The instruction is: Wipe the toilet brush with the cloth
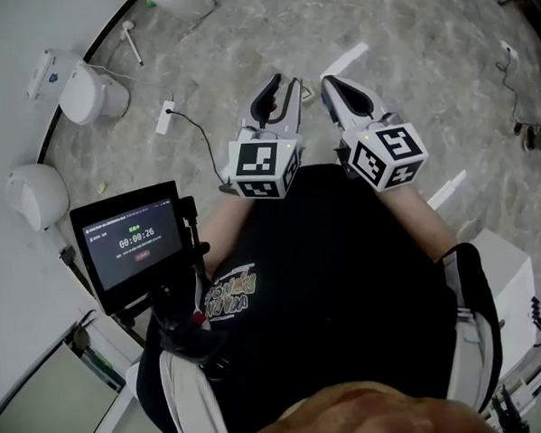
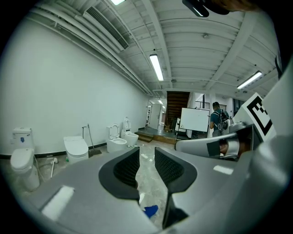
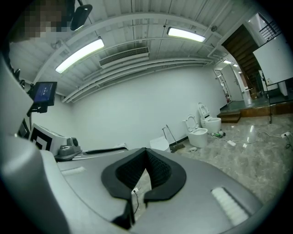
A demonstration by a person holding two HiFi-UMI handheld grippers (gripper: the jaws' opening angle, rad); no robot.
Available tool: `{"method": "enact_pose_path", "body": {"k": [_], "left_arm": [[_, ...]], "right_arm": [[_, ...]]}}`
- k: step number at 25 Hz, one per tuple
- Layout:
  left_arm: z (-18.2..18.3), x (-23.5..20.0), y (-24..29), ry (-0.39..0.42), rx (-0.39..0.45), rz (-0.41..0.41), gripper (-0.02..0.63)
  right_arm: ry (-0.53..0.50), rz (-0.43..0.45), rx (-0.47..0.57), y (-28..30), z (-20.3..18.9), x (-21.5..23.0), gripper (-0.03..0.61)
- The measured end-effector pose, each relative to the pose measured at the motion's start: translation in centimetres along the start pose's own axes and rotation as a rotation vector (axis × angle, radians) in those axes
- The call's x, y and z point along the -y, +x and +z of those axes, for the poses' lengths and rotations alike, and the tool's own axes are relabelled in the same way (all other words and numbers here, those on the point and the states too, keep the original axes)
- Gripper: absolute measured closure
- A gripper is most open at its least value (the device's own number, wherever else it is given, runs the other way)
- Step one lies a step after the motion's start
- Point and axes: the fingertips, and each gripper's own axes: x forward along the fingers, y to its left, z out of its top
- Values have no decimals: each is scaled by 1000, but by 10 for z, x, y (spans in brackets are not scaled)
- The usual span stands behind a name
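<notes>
Both hands hang level at chest height above the marble floor [image 1: 406,50], and neither holds anything. The left tongs [image 2: 146,155] stand partly open with only floor showing between the jaws, while the right tongs [image 3: 146,151] are pressed shut on nothing. What looks like the toilet brush [image 1: 133,44] (a thin white stick, too small to be sure of) lies on the floor well off to the person's left, just beyond a toilet [image 1: 92,94]. Its length runs roughly away from the person. That puts the left tongs [image 1: 279,82] nearer than the right tongs [image 1: 329,81]. A blue scrap [image 2: 151,210], possibly the cloth, lies on the floor below the left jaws.
</notes>
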Motion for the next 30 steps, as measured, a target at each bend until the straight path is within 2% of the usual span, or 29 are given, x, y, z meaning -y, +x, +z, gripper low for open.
{"method": "enact_pose_path", "body": {"k": [14,30], "left_arm": [[0,0,1,12,6,0,511],[-3,-10,3,-50,-6,22,520]], "right_arm": [[4,2,1,1,-1,3,575],[9,2,-2,1,0,4,575]]}}
